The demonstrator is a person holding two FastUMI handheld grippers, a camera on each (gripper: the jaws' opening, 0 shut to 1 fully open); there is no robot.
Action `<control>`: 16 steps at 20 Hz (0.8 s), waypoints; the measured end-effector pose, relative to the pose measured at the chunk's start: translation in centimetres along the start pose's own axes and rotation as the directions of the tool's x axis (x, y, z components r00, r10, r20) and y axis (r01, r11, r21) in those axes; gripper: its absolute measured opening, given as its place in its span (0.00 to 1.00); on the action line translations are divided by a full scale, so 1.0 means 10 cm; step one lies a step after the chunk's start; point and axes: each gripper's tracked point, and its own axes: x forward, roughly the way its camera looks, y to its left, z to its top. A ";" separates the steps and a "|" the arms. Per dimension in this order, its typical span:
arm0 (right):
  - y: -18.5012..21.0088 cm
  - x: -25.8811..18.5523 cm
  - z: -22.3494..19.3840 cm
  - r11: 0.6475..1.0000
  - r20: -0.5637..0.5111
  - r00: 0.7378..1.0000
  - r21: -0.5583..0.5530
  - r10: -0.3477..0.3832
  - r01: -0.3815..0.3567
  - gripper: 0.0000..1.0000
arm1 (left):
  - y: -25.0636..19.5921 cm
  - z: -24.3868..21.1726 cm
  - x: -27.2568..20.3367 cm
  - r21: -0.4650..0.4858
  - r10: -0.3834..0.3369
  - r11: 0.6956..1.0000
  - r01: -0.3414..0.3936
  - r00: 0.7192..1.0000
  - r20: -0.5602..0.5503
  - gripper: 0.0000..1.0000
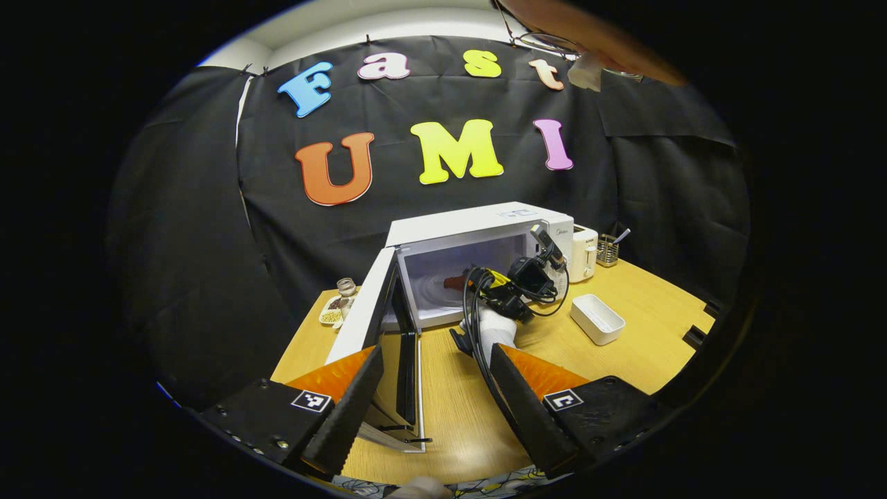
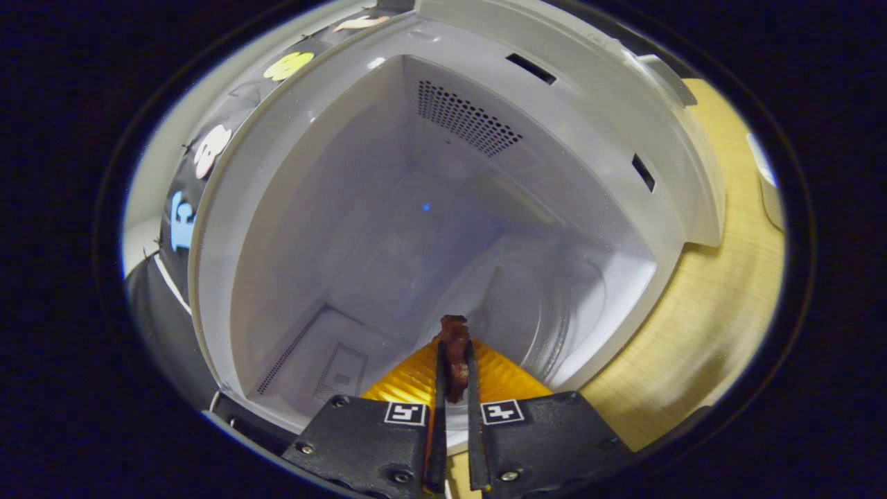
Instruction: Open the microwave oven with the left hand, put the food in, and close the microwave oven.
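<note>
Closest to the lens in the right gripper view, the right gripper (image 2: 454, 378) at bottom centre is pinched on a small dark reddish-brown piece of food (image 2: 454, 346), poking into the big white boxy microwave oven (image 2: 478, 55). So the food's inside the cavity but not set down. Biggest risk I'd guess: dropping it early, so it misses the glass turntable (image 2: 554, 305). Next: the white hinged door (image 1: 360, 312), left of centre in the left gripper view, swinging into the hand. The left gripper (image 1: 433, 391) sits wide open, holding nothing.
</note>
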 end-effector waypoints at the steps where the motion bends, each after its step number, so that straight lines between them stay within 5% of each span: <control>1: -0.01 0.01 0.00 0.999 0.002 1.000 -0.036 -0.006 0.006 0.17 | -0.02 0.00 0.01 0.000 -0.003 1.000 0.003 1.000 -0.002 0.95; 2: -0.03 0.02 0.01 0.997 0.005 1.000 -0.072 -0.016 0.016 0.10 | -0.02 0.01 0.03 0.000 -0.002 1.000 0.002 1.000 -0.004 0.95; 4: -0.04 0.02 0.04 0.989 0.015 1.000 -0.145 -0.026 0.028 0.23 | -0.03 0.03 0.04 -0.010 0.000 1.000 0.000 1.000 0.000 0.95; 9: -0.02 0.01 0.14 0.936 0.043 0.998 -0.348 -0.041 0.053 0.30 | -0.04 0.03 0.04 -0.018 0.006 1.000 -0.006 1.000 -0.004 0.95; 13: -0.09 -0.04 0.23 0.918 0.054 0.997 -0.388 -0.063 0.079 0.33 | -0.05 0.04 0.05 -0.019 0.010 1.000 -0.010 1.000 -0.002 0.95; 16: -0.11 -0.10 0.30 0.871 0.078 0.995 -0.482 -0.063 0.093 0.53 | -0.08 0.03 0.03 -0.019 0.007 1.000 -0.007 1.000 0.003 0.95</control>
